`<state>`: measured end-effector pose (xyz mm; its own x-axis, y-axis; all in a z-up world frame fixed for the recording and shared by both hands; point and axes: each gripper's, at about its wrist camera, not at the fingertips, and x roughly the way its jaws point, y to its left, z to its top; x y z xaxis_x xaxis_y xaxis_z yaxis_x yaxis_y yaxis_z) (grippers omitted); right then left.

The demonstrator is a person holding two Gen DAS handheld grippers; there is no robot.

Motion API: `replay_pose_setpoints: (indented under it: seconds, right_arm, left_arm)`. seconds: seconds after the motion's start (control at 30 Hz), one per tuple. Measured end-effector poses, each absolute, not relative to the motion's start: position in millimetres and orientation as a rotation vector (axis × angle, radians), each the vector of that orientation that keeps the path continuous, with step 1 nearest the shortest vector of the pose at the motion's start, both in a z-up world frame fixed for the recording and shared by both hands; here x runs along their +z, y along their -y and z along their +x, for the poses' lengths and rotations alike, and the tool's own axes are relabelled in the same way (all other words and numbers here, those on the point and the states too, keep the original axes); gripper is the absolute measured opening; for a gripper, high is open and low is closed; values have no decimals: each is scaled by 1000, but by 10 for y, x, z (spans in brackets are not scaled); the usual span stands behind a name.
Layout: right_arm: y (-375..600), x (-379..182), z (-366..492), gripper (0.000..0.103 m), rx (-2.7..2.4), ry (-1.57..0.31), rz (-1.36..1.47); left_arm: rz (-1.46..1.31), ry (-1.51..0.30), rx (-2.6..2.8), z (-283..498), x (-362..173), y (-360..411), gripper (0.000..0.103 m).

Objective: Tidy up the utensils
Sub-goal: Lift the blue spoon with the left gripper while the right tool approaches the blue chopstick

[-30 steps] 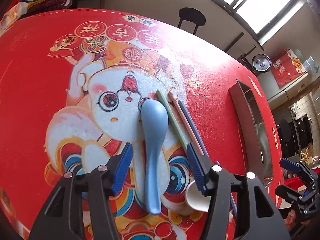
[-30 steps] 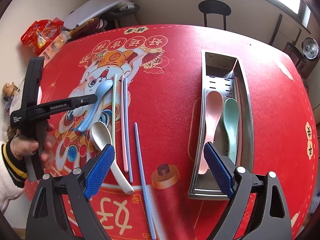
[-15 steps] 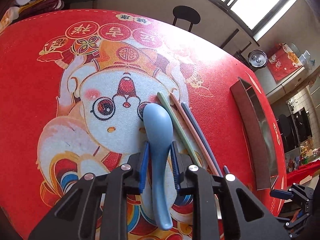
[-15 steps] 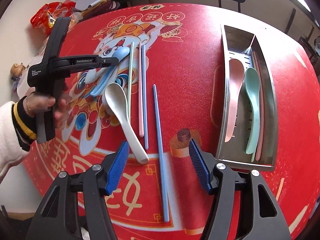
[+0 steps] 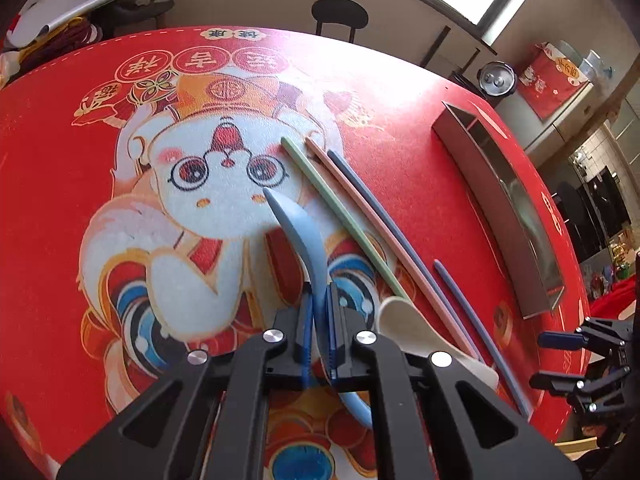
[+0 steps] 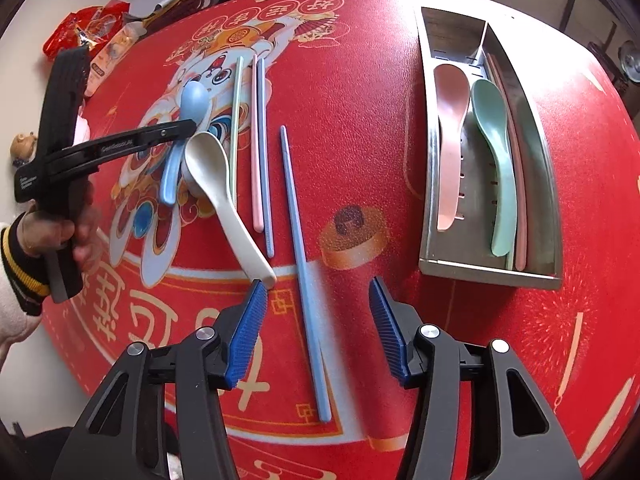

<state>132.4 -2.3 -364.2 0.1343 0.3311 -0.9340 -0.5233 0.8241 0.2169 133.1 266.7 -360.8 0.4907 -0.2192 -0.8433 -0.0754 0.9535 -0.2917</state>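
My left gripper (image 5: 318,320) is shut on the handle of the blue spoon (image 5: 300,232), which stands turned on its edge over the red mat. In the right wrist view the left gripper (image 6: 188,126) holds the blue spoon (image 6: 194,98) beside the white spoon (image 6: 216,176). My right gripper (image 6: 317,284) is low over the mat and its jaws are closing. The light blue chopstick (image 6: 296,208) lies between its pads, untouched. Green (image 6: 236,112), pink (image 6: 255,140) and dark blue (image 6: 264,152) chopsticks lie side by side.
A steel tray (image 6: 552,200) at the right holds a pink spoon (image 6: 450,120), a green spoon (image 6: 492,140) and chopsticks along its right wall. A person's hand (image 6: 60,232) grips the left tool. Snack bags (image 6: 92,28) sit at the far left edge.
The left jaws closed on the blue spoon's handle and the spoon rolled onto its edge. The right gripper came down over the light blue chopstick while its jaws narrowed.
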Motion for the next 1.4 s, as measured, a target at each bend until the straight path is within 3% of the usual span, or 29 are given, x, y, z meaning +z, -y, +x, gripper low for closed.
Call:
replay_pose_setpoints:
  seconds: [0.63, 0.87, 1.4]
  right_arm:
    - [-77, -3868, 1233, 25, 656, -1271, -261]
    - [-223, -3877, 1210, 24, 664, -1205, -338]
    - [-190, -3889, 1133, 24, 689, -1123, -361]
  left_arm:
    - [-325, -1119, -61, 328, -3644, -2389, 6]
    - [-428, -1095, -2, 176, -3672, -2409, 7]
    - [-389, -1089, 13, 103, -3662, -2320, 7]
